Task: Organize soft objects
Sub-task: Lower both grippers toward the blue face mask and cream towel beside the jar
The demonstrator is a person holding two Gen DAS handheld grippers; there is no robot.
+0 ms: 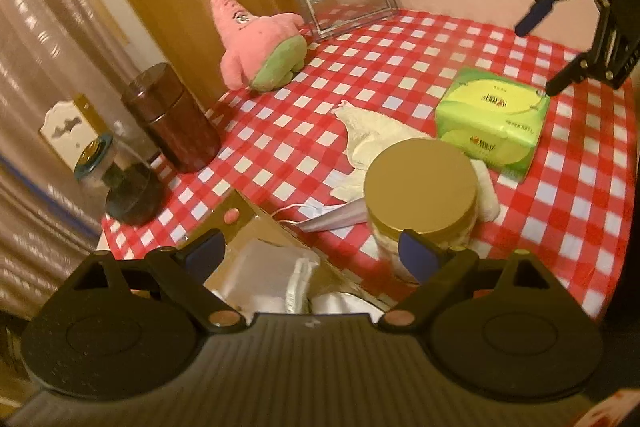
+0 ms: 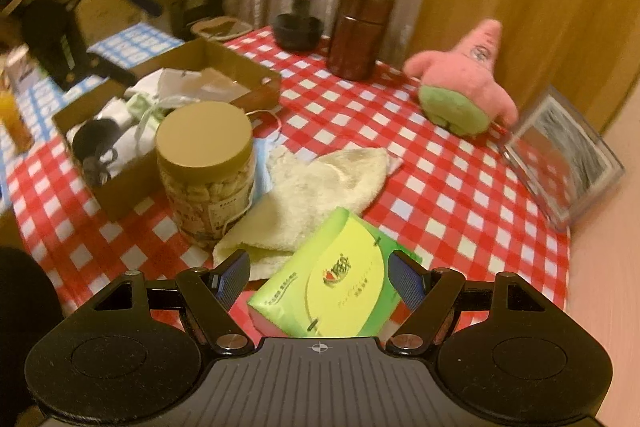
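Note:
A green tissue pack [image 2: 336, 287] lies on the checked tablecloth between the open fingers of my right gripper [image 2: 320, 279]; touching cannot be told. It also shows in the left wrist view [image 1: 494, 123], with the right gripper [image 1: 544, 47] above it. A cream towel [image 2: 316, 187] and a blue face mask [image 2: 264, 151] lie beside a gold-lidded jar [image 2: 206, 167]. A pink starfish plush [image 2: 468, 83] sits far right. My left gripper [image 1: 312, 255] is open and empty over a cardboard box [image 2: 116, 187] of soft items.
A brown canister [image 2: 360, 31] and a dark glass jar [image 2: 300, 15] stand at the table's far edge. A framed picture [image 2: 568, 147] leans against the wall at the right. The wooden door stands behind the plush.

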